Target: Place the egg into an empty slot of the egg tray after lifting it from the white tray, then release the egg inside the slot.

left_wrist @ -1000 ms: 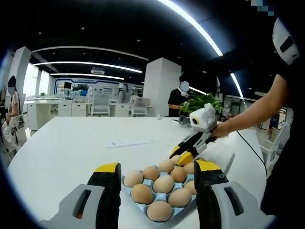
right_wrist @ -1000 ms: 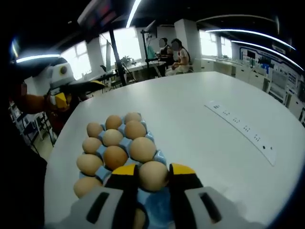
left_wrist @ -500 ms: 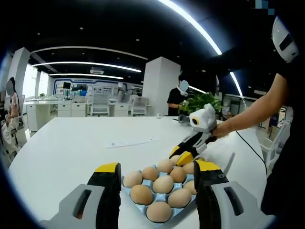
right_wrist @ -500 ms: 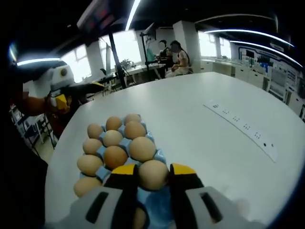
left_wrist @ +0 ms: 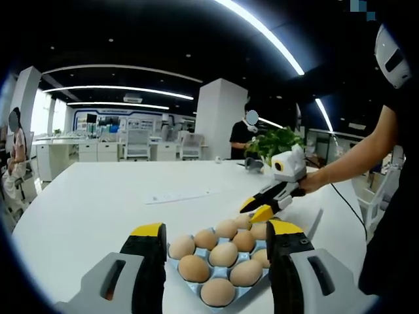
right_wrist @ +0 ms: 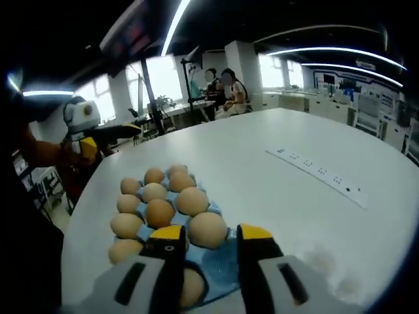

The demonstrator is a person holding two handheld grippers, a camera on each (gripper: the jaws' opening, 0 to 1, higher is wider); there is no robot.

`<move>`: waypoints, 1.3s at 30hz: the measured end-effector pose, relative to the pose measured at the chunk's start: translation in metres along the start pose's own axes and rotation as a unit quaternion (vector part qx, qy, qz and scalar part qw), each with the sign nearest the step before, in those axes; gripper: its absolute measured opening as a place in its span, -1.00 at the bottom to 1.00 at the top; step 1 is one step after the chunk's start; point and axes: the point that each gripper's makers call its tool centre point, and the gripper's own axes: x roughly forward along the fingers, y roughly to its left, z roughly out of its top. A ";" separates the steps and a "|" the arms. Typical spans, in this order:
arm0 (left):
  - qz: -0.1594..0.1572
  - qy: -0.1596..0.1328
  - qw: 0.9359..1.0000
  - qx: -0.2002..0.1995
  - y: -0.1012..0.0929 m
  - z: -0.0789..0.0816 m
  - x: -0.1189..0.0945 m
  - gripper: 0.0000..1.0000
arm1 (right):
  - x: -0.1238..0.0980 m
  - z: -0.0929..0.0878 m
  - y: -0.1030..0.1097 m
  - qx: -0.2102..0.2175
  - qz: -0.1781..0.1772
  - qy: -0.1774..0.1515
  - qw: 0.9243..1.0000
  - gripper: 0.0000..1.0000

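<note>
The right gripper [right_wrist: 209,237] hangs over the near end of the blue egg tray [right_wrist: 219,269] on the white table [right_wrist: 275,196], jaws apart, with the egg [right_wrist: 207,229] seated in a slot just beyond them (untouched). The left gripper [left_wrist: 216,243] hovers spread wide over the tray.

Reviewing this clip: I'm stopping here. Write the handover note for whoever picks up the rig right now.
Left gripper: open, holding nothing, hovering over the near end of the egg tray.
Right gripper: open, jaws clear of the egg on both sides.
The blue egg tray sits on the white table, most slots filled.
Done: the egg rests in a slot at the tray's edge, apparently released.
Left: probably only backing the right gripper away.
</note>
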 end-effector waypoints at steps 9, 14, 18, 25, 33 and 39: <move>-0.006 0.005 1.000 0.003 -0.002 -0.001 0.006 0.23 | -0.032 -0.006 -0.018 0.016 -0.040 -0.017 0.999 -0.33; -0.009 0.006 1.000 0.006 -0.004 -0.002 0.008 0.23 | -0.056 -0.015 -0.032 0.023 -0.071 -0.020 0.997 -0.33; -0.011 0.006 1.000 0.005 -0.005 -0.002 0.009 0.23 | -0.079 -0.029 -0.042 0.029 -0.100 -0.014 0.994 -0.32; -0.011 0.006 1.000 0.006 -0.006 -0.002 0.011 0.24 | -0.126 -0.052 -0.068 0.039 -0.161 -0.001 0.986 -0.32; -0.017 0.009 1.000 0.005 -0.010 -0.002 0.012 0.23 | -0.174 -0.070 -0.093 0.054 -0.228 0.003 0.972 -0.32; -0.014 0.005 1.000 0.002 -0.010 0.000 0.012 0.23 | -0.210 -0.077 -0.117 0.071 -0.295 -0.015 0.953 -0.32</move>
